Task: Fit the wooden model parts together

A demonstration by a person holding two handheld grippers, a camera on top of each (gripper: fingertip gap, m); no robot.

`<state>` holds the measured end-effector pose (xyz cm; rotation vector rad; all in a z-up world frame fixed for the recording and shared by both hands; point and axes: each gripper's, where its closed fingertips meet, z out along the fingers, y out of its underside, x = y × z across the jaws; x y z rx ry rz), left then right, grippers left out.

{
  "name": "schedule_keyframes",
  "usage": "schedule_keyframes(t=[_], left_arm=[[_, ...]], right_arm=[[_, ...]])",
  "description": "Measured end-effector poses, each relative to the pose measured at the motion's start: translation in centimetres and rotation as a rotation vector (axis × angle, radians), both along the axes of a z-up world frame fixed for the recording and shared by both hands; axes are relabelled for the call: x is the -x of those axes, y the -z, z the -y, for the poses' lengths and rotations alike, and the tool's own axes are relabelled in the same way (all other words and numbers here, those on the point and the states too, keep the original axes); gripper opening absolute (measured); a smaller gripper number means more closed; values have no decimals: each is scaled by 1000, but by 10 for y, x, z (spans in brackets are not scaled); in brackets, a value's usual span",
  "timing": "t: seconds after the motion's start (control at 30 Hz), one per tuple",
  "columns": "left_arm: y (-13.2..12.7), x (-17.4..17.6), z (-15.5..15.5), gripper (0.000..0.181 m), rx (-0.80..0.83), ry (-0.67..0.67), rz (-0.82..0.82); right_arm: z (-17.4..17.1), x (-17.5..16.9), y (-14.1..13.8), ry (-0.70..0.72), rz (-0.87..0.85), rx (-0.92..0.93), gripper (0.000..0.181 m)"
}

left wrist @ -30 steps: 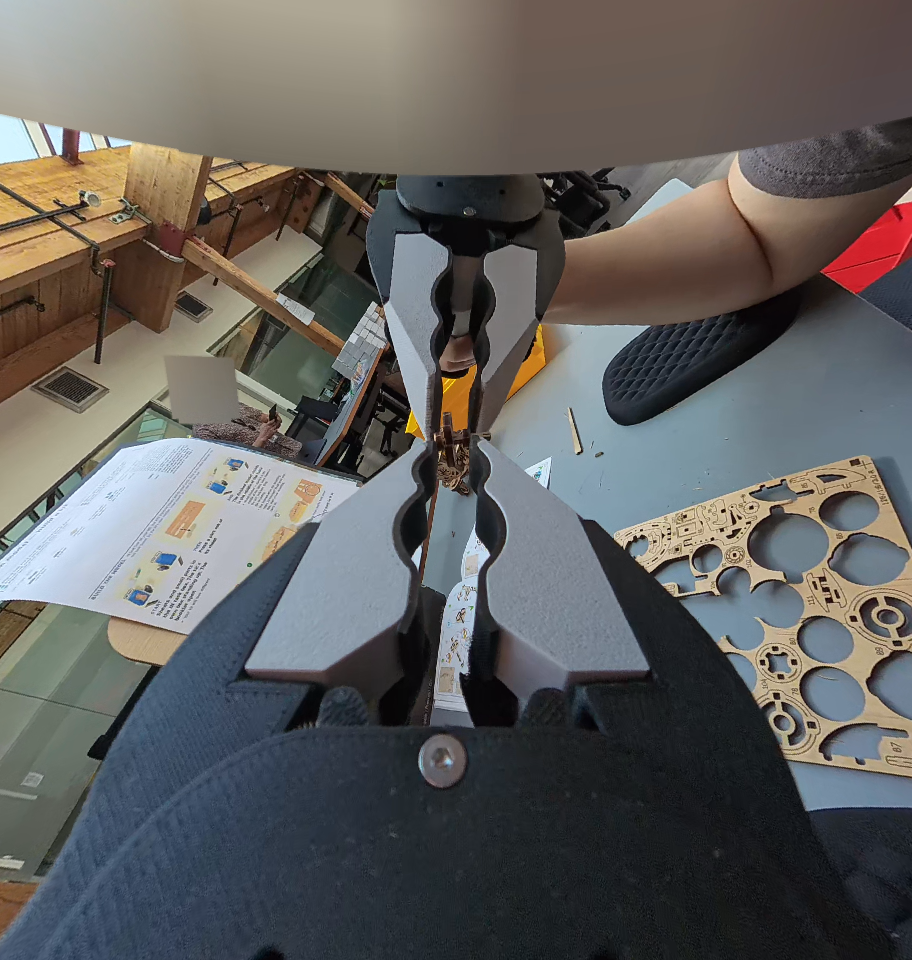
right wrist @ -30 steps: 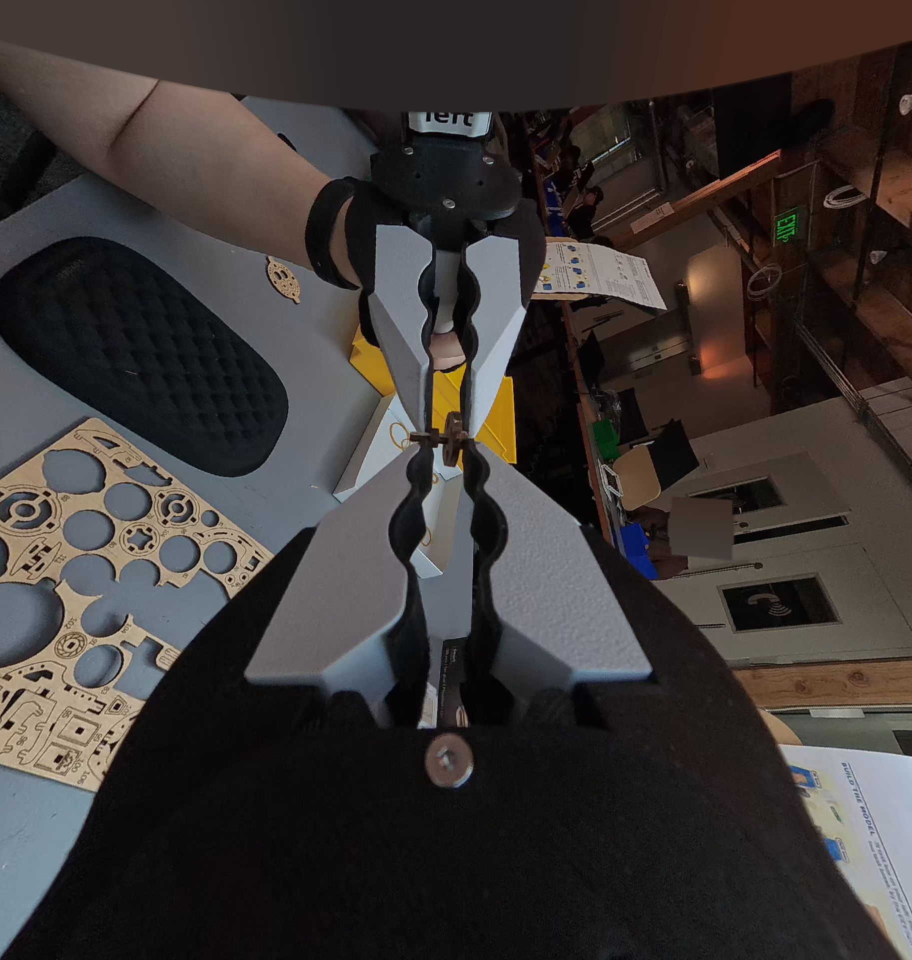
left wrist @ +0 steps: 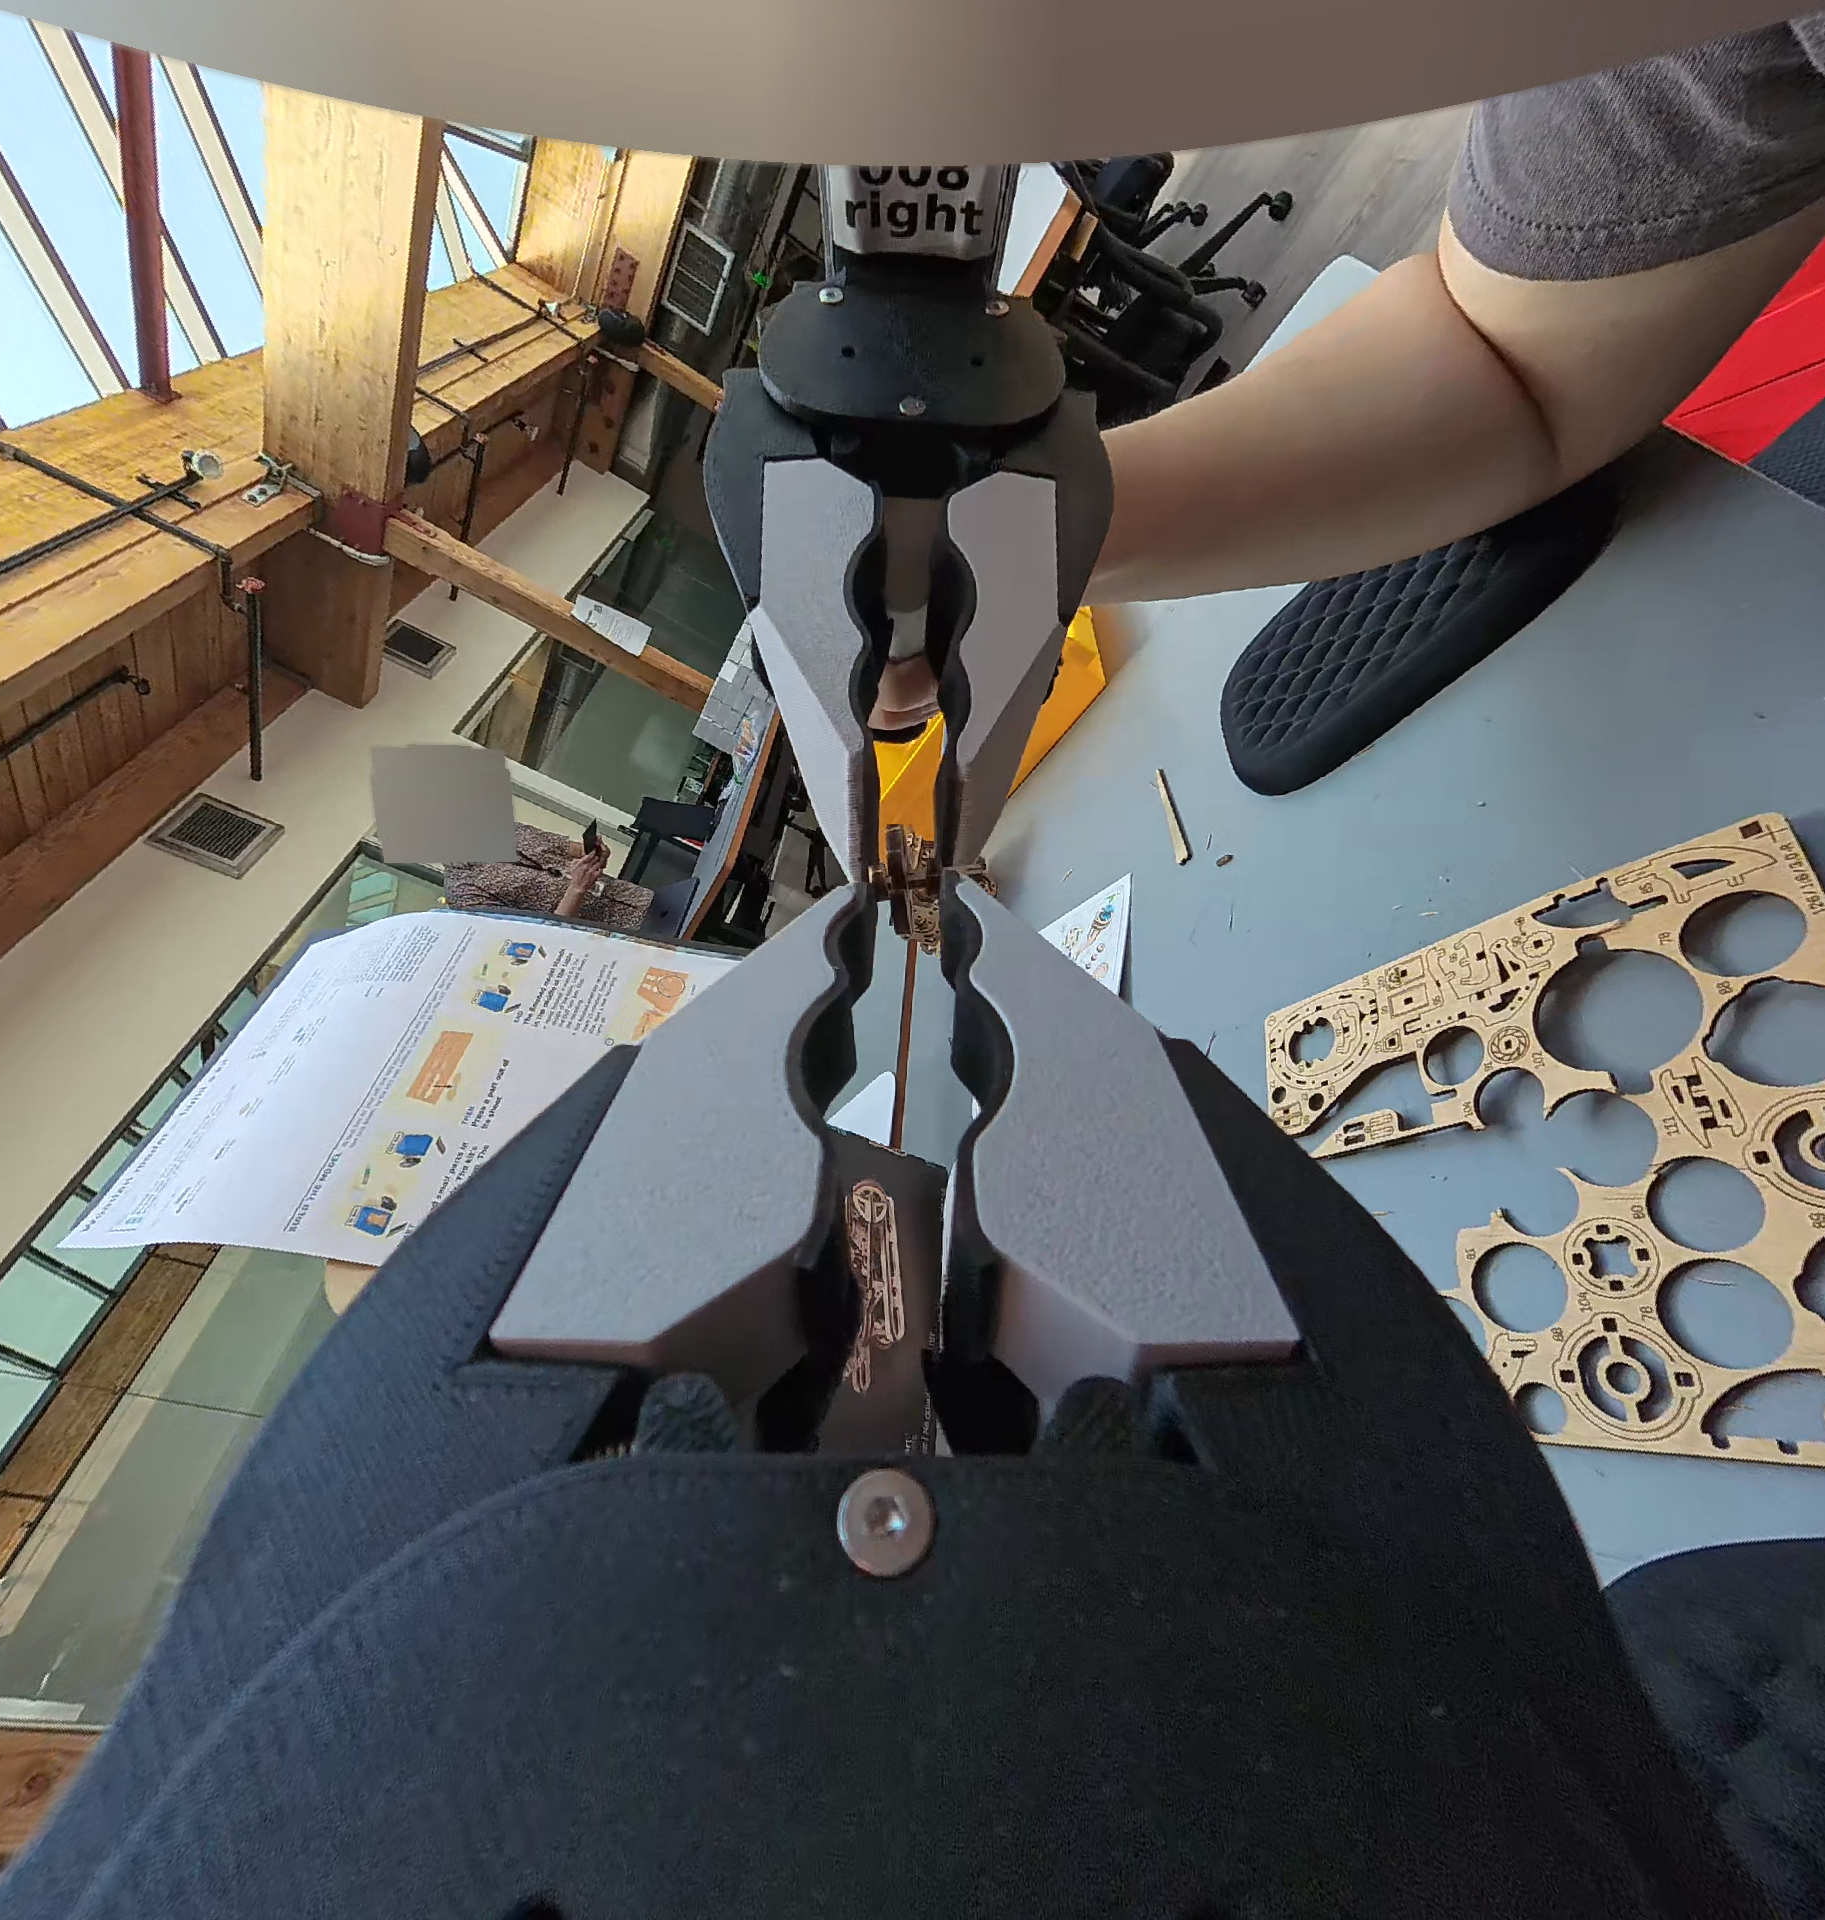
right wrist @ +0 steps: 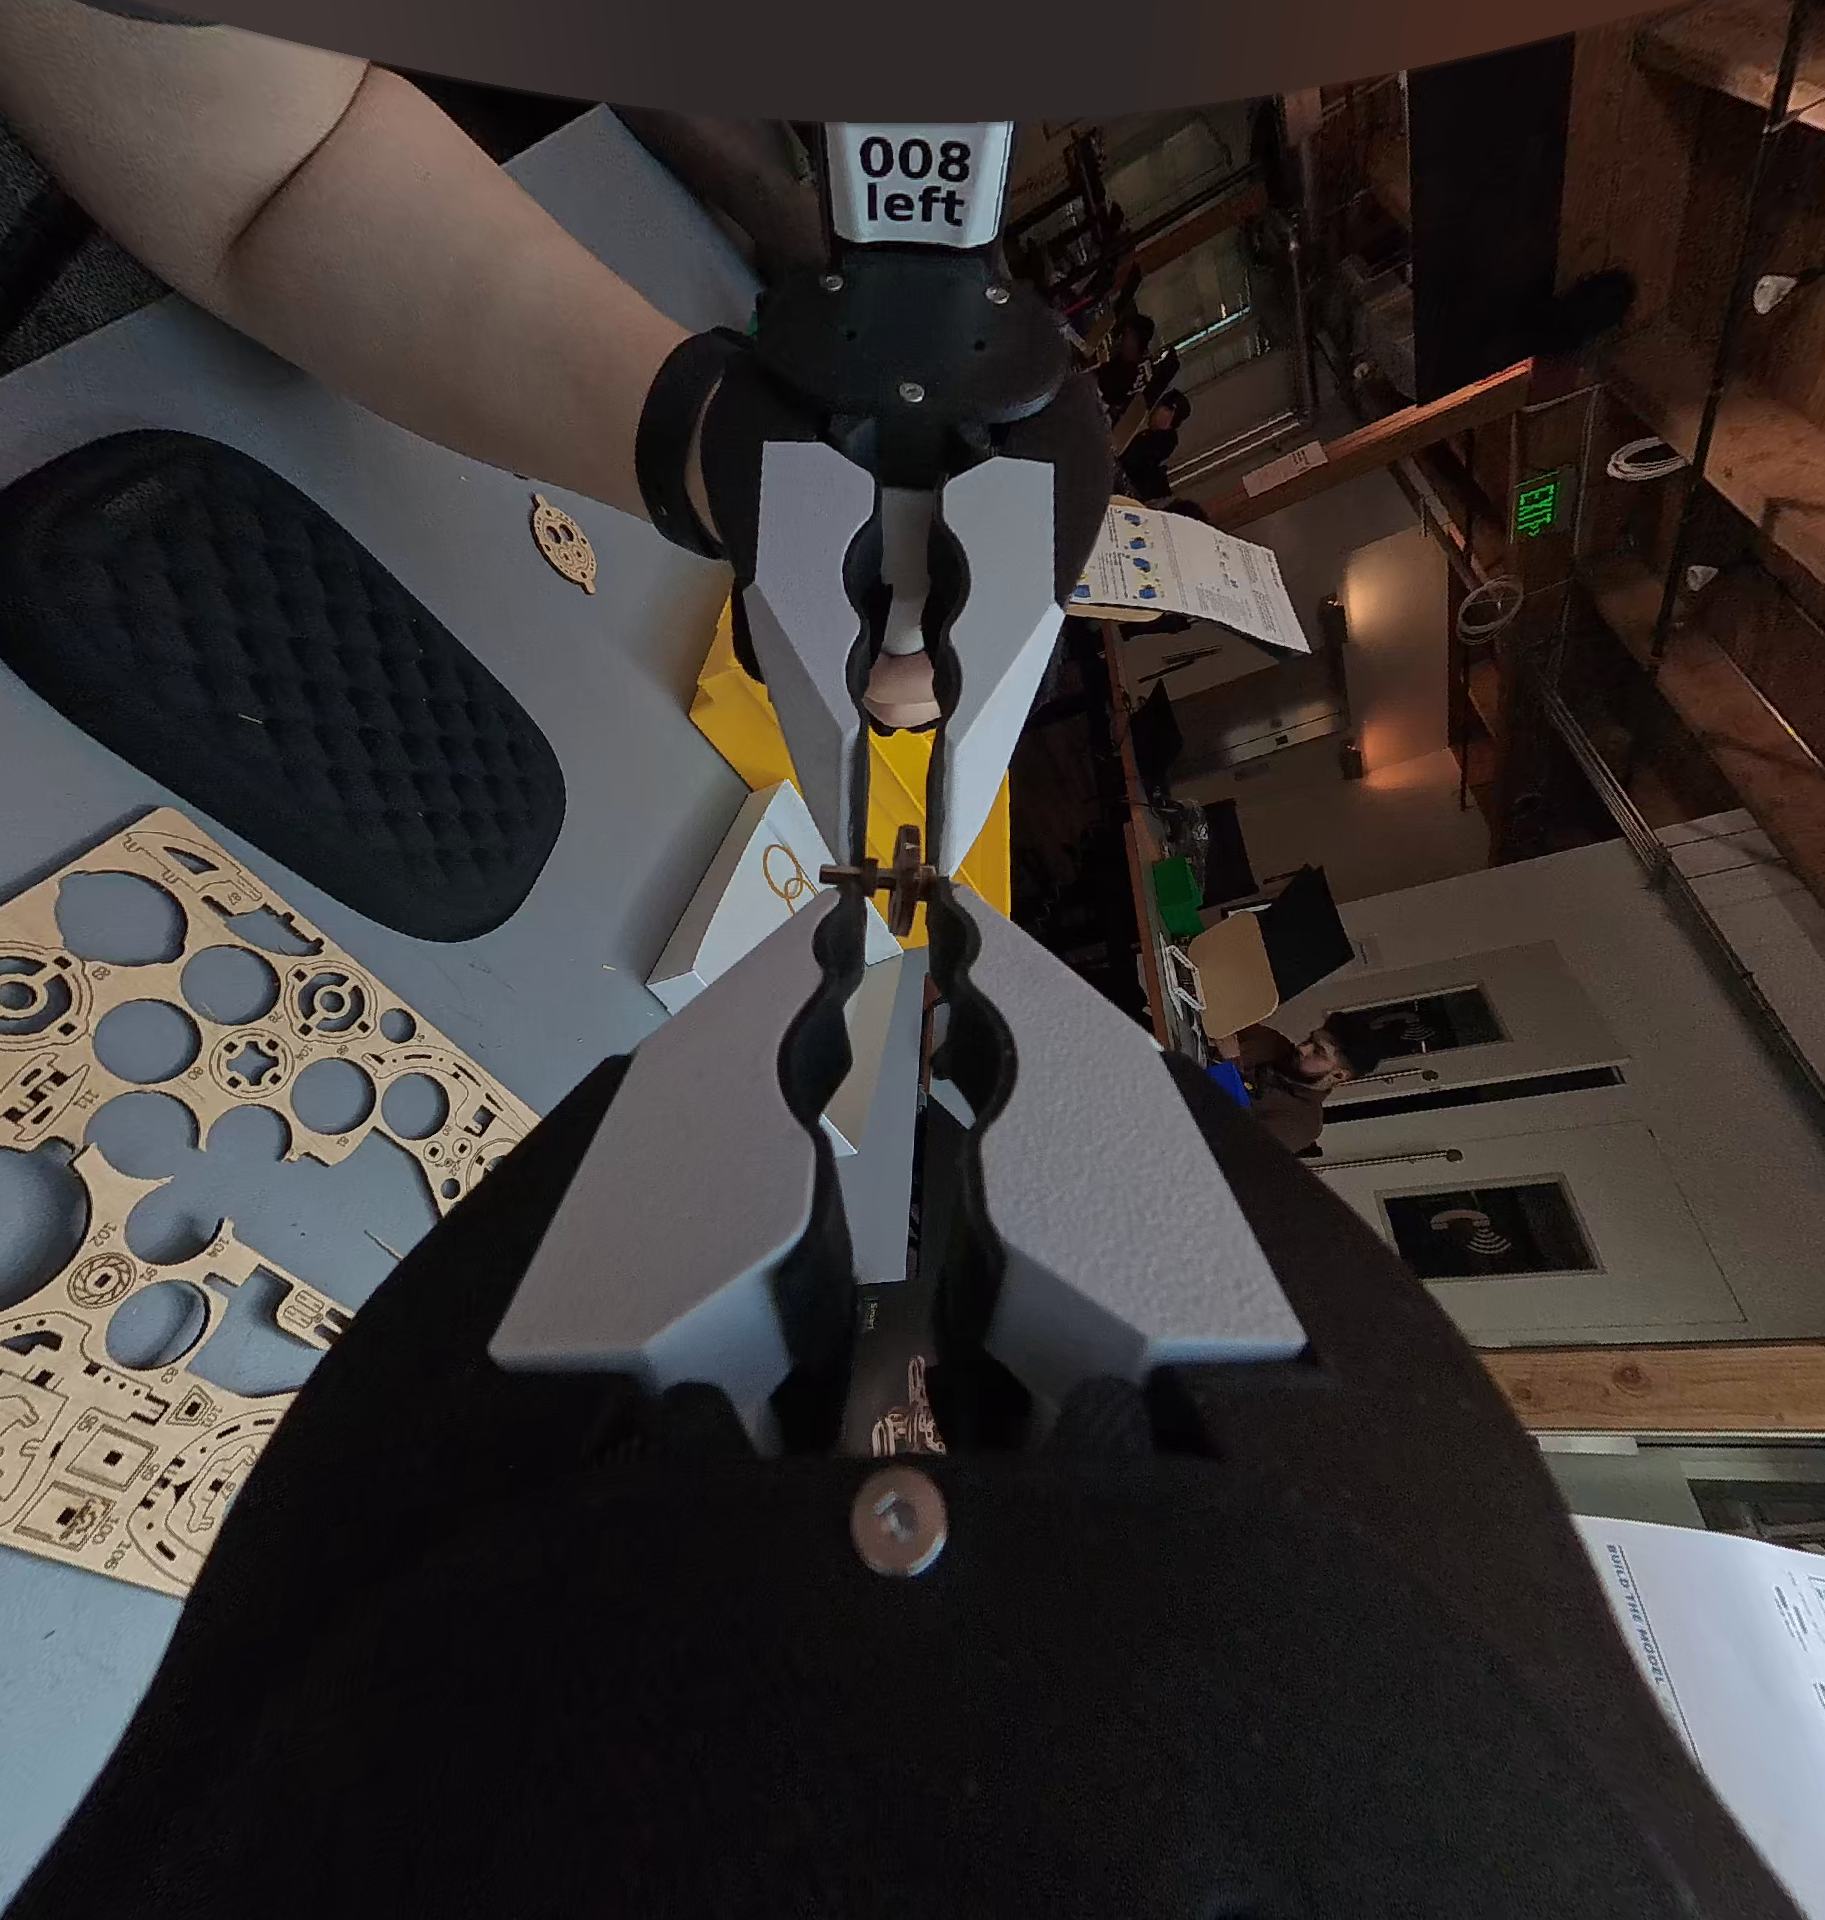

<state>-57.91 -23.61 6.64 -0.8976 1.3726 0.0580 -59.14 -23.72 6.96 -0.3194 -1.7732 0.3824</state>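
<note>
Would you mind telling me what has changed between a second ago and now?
Little visibly changed. The left gripper and right gripper stay tip to tip, pressing the small wooden parts together; the opposing gripper looks slightly farther off. The punched wooden sheet and black pad lie unmoved.

Timber beams [left wrist: 347, 343], skylight windows [left wrist: 46, 208], grey table [left wrist: 1407, 831], white wall [right wrist: 1614, 1039]

Each wrist camera is sitting just behind its own grey fingers [left wrist: 752, 1122] [right wrist: 1095, 1132] and looking along them, head-on and very close, at the opposite gripper, both views sharing the small brown wooden assembly [left wrist: 910, 885] [right wrist: 887, 878] and the grey worktop [left wrist: 1407, 894] [right wrist: 596, 966] below.
</note>
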Motion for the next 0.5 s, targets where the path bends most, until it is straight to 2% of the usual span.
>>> schedule_keyframes(t=[0.33, 0.5], left_arm=[[-3, 2, -2, 10, 3, -7, 15], [-6, 3, 0, 10, -50, -25, -7]], right_arm=[[-2, 2, -2, 24, -25, -15, 11], [1, 3, -4, 3, -23, 0, 13]])
